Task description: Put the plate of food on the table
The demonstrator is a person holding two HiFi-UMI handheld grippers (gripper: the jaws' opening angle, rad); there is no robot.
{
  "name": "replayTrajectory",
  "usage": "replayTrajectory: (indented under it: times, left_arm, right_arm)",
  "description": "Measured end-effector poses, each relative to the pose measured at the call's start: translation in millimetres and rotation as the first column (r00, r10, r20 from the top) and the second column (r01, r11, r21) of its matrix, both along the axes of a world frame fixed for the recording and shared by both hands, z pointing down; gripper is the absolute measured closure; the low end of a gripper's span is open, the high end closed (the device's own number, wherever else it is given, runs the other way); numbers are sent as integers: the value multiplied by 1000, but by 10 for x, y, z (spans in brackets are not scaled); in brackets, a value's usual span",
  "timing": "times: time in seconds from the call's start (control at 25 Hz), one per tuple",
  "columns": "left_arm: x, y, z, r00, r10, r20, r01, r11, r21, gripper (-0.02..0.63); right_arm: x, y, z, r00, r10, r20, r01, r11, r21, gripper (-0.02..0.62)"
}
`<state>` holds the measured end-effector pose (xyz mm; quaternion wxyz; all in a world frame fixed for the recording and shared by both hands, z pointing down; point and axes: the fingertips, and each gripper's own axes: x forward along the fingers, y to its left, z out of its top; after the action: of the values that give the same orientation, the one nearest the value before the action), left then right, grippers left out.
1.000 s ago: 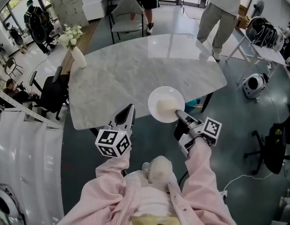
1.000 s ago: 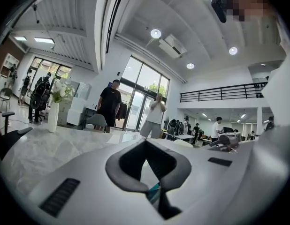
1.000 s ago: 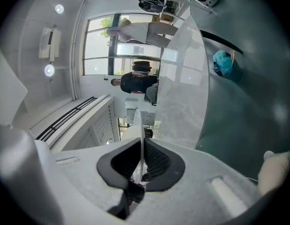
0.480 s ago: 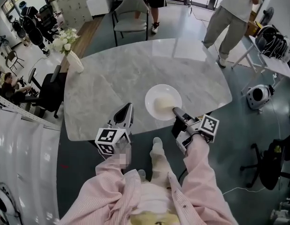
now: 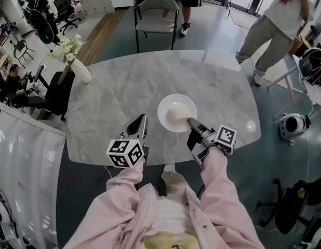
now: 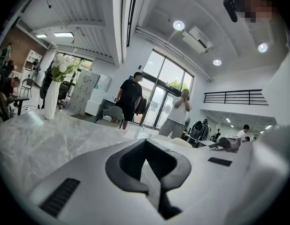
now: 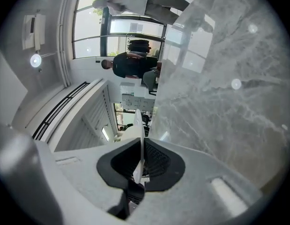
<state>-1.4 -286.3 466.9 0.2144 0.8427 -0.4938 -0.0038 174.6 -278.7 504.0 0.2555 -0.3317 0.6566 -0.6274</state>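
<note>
plate (image 5: pixel 177 113): rim clamped by right gripper (image 5: pixel 192 123), level over table (image 5: pixel 124 87), likely for set-down | left gripper (image 5: pixel 141 119): closed, empty

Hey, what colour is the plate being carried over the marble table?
White. The plate shows best in the head view.

Right hand-held gripper (image 5: pixel 190 121) shut, outstretched

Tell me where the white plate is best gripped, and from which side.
By its thin rim on the side nearest the person, coming in level from that edge. The plate is shallow, with food heaped mid-dish, so only the rim offers a pinch. The right gripper grips there, rim edge-on between its jaws.
</note>
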Motion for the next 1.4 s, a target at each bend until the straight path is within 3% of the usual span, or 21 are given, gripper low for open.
replayTrajectory:
  times: [0.32,0.64,1.04,1.4]
  left_arm:
    - [159,-677,233,999,-41,-11,40,997,-71,614]
    - [151,-1058,674,999,-44,-13,41,981,-187,614]
    - [217,-1408,1150,999,-33,-30,24,958,-285,614]
    - [300,-1392,1403,999,-24,-36,10,939,-344,614]
  right_arm:
    - [88,-882,172,998,-60,-32,60,998,-5,578]
    - [140,-1479,551,998,-36,-50,33,998,-49,578]
    - [66,-1777,1038,988,-77,-131,58,988,-144,578]
    - [55,-1788,1278,979,-95,-181,54,974,-218,578]
